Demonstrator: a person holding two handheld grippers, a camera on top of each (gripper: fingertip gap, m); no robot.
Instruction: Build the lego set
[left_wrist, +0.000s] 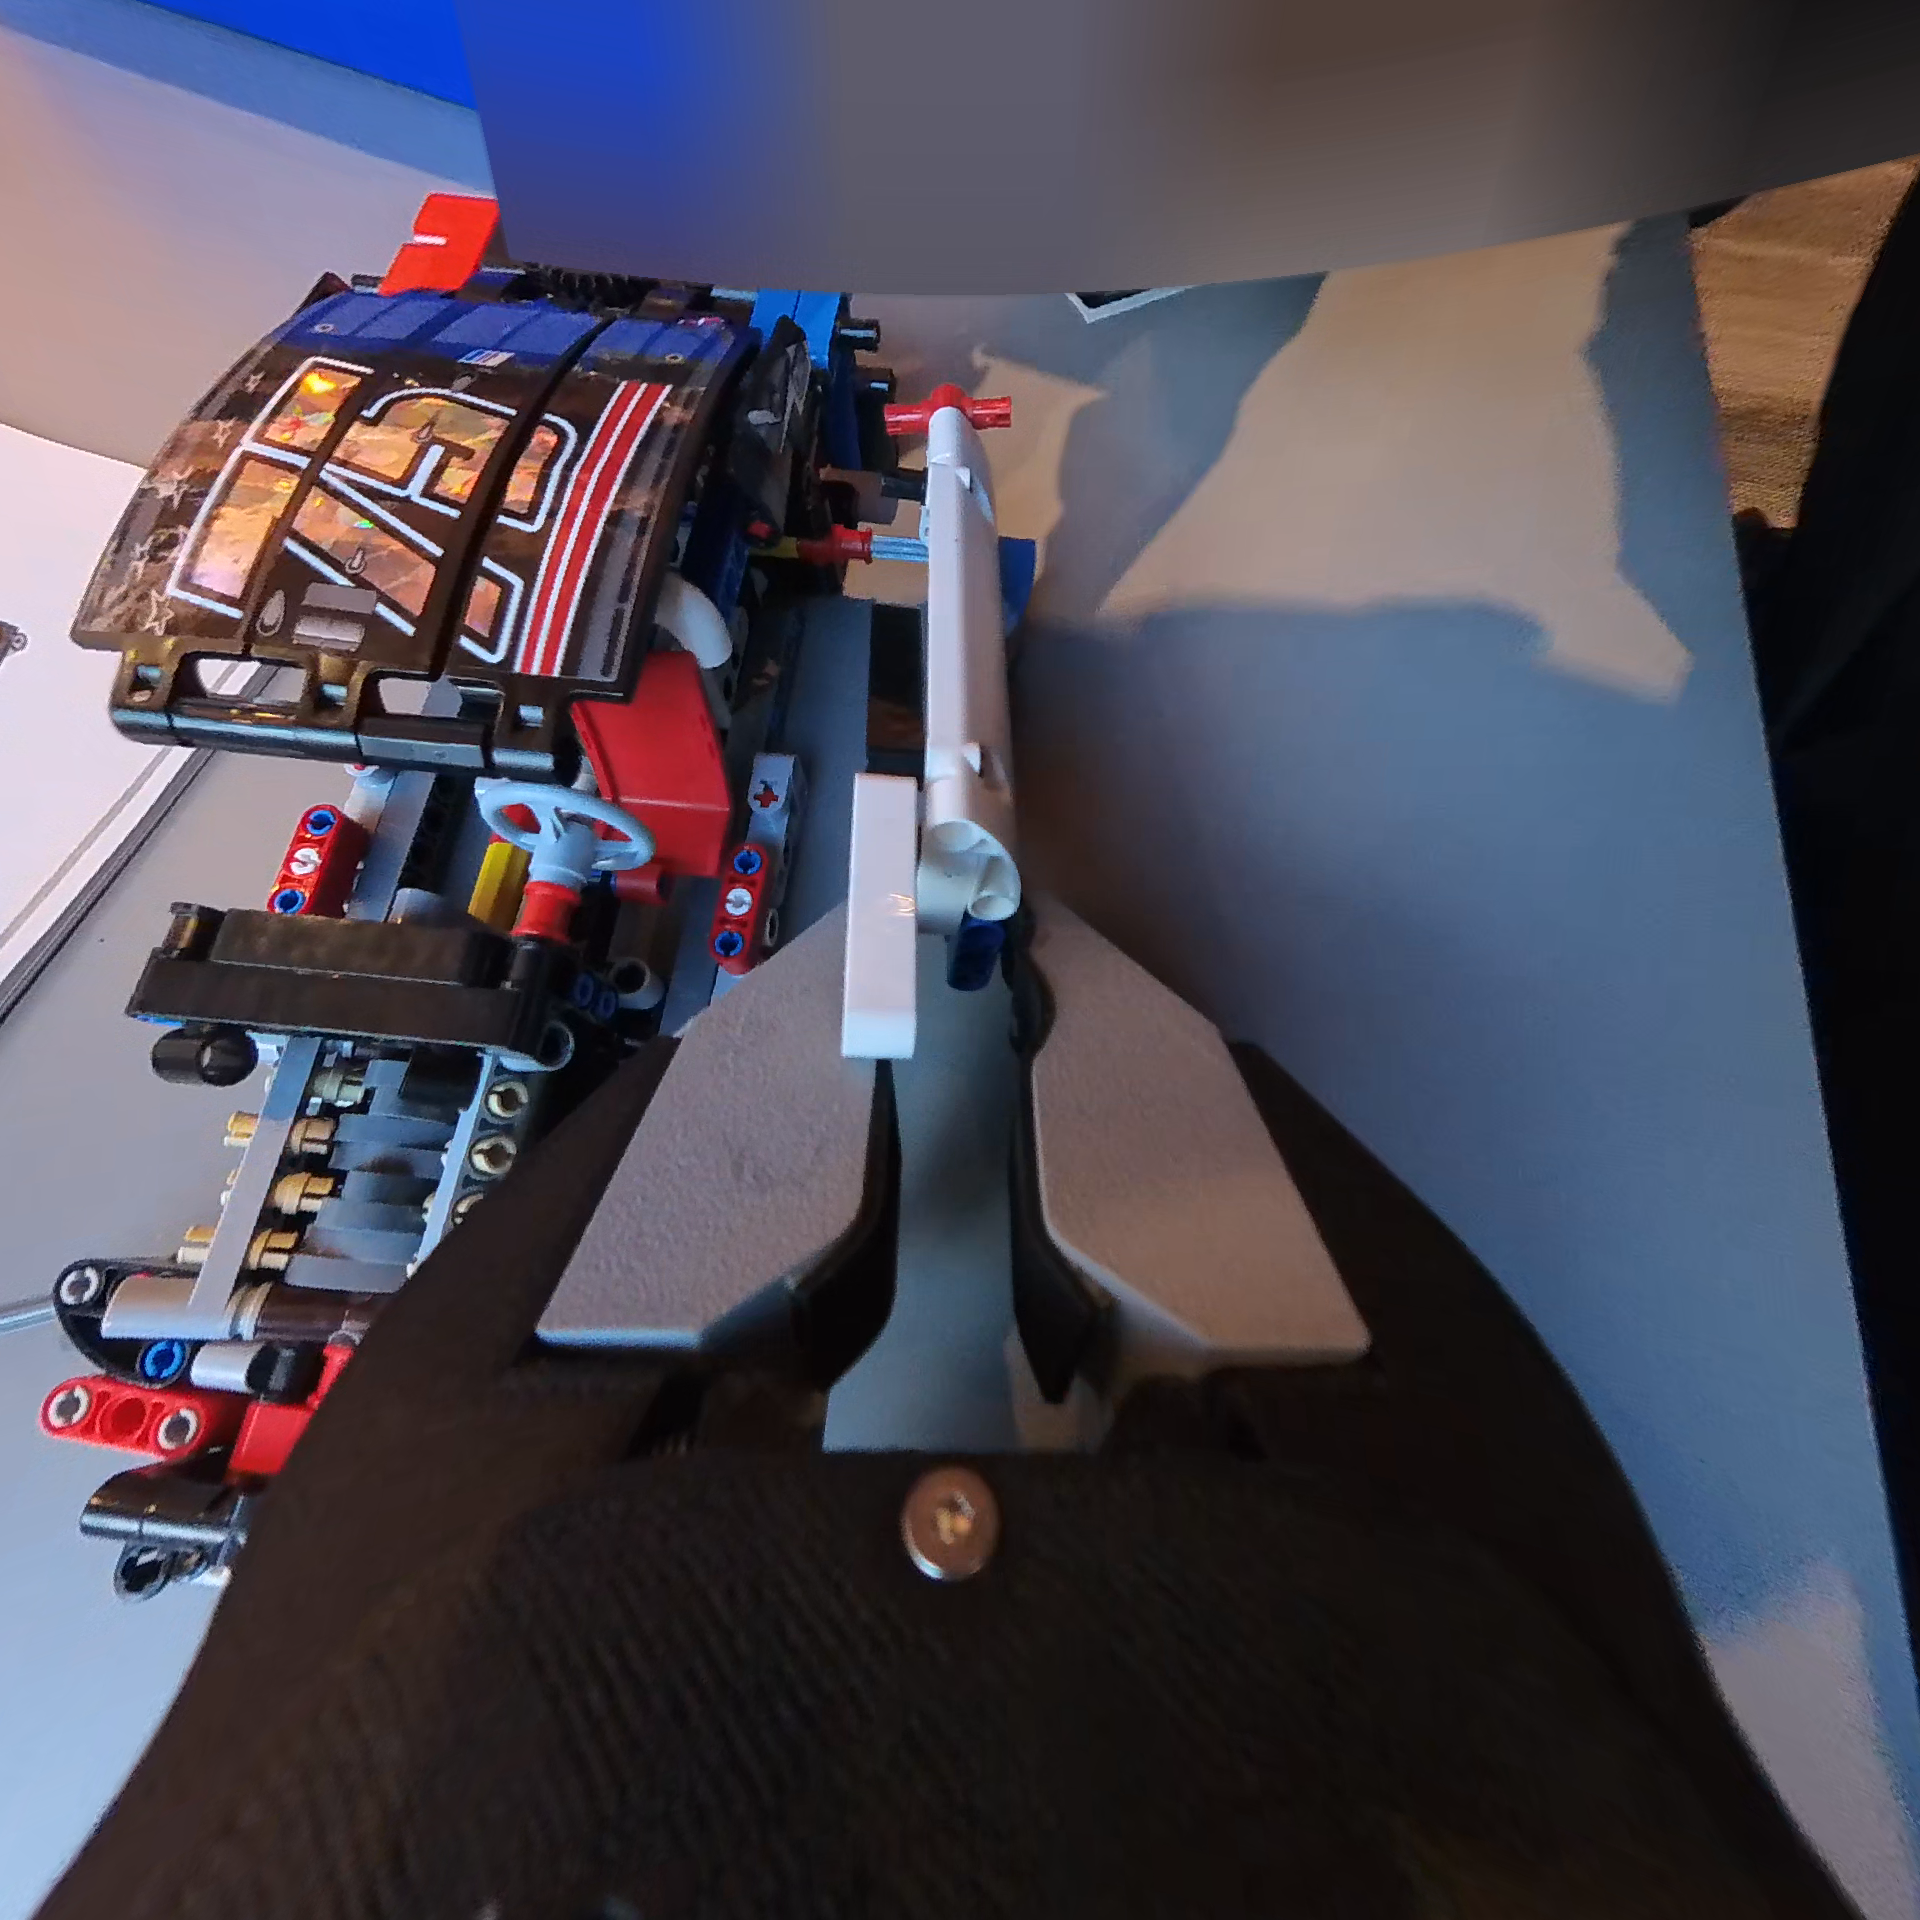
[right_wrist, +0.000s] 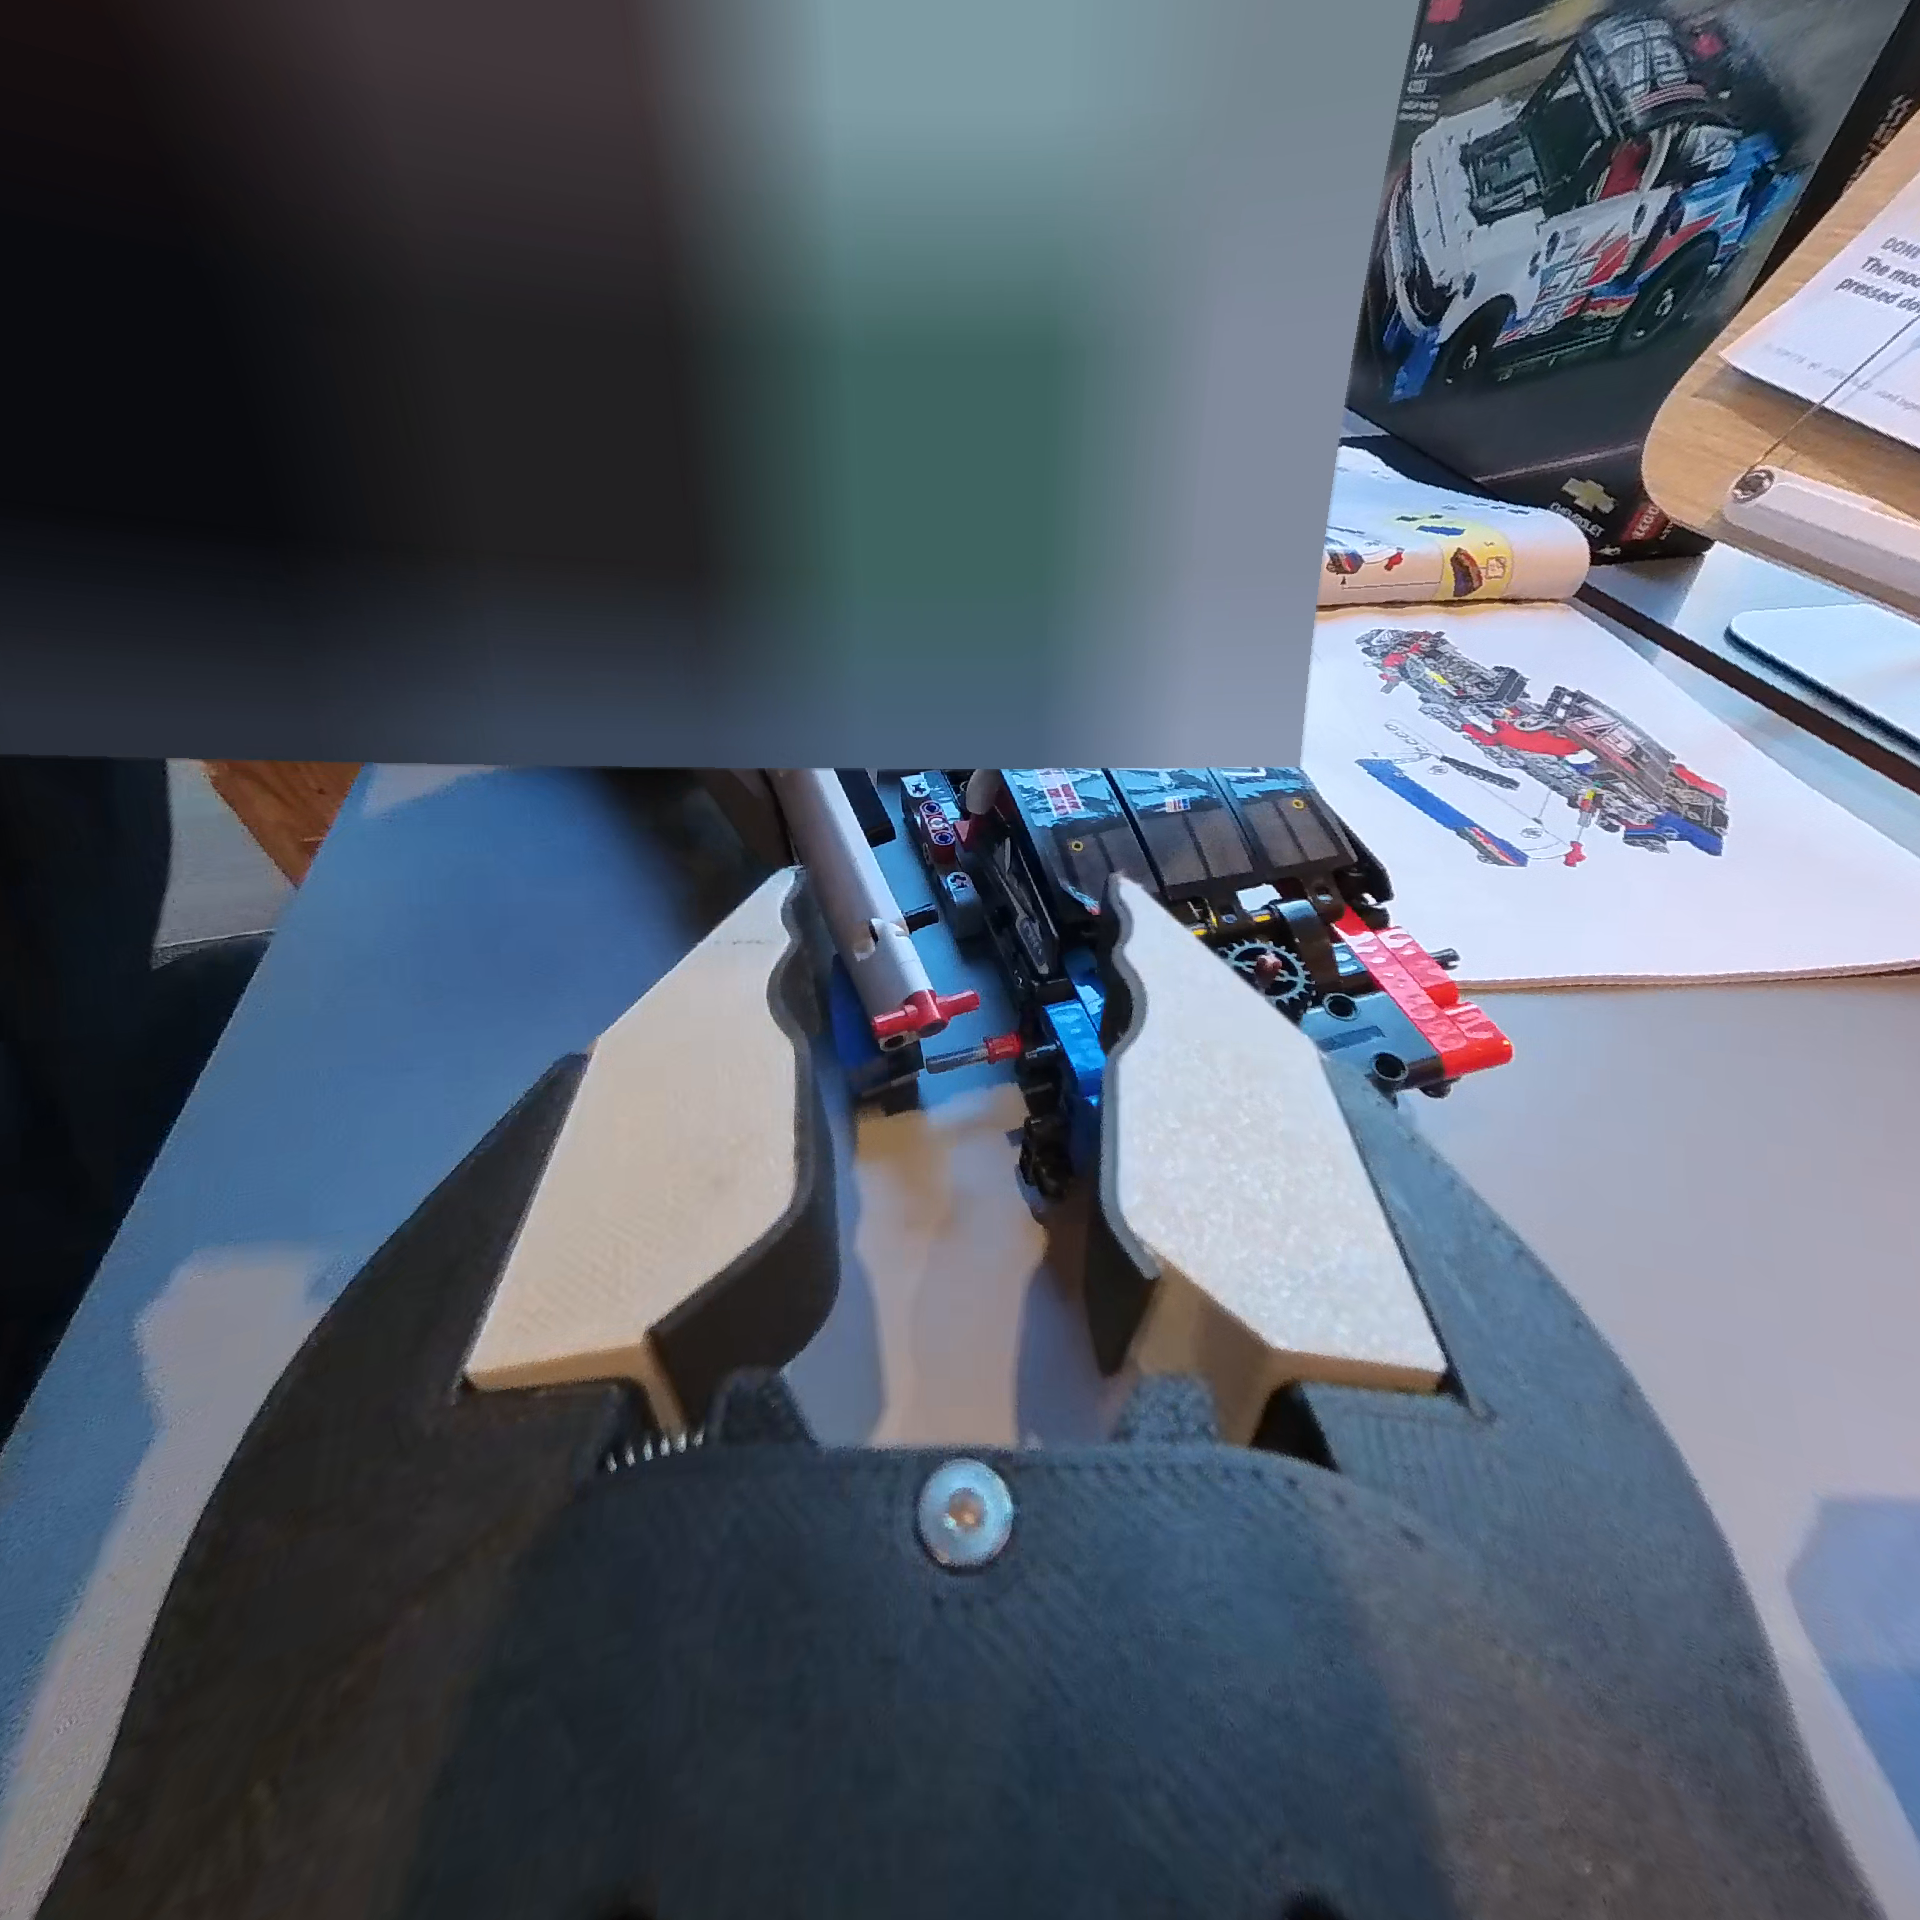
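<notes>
Two views. From the left wrist, the left gripper (left_wrist: 961, 997) has narrow jaws around the white bar (left_wrist: 961, 644) beside the car model (left_wrist: 436, 727). From the right wrist, the right gripper (right_wrist: 951, 914) gapes wide at the car's rear; only here the box (right_wrist: 1621, 208) and instruction sheet (right_wrist: 1558, 790) show on the counter (right_wrist: 1662, 1195).

R tool (right_wrist: 951, 935) open, straddling lego car (right_wrist: 1081, 935) rear end on table (right_wrist: 1662, 1195).

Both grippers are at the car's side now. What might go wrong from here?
The white side beam looks only part-seated on its red pins, so a push from the left hand-held gripper may skew it. The right hand-held gripper, open at the car's end, could nudge the model.
</notes>
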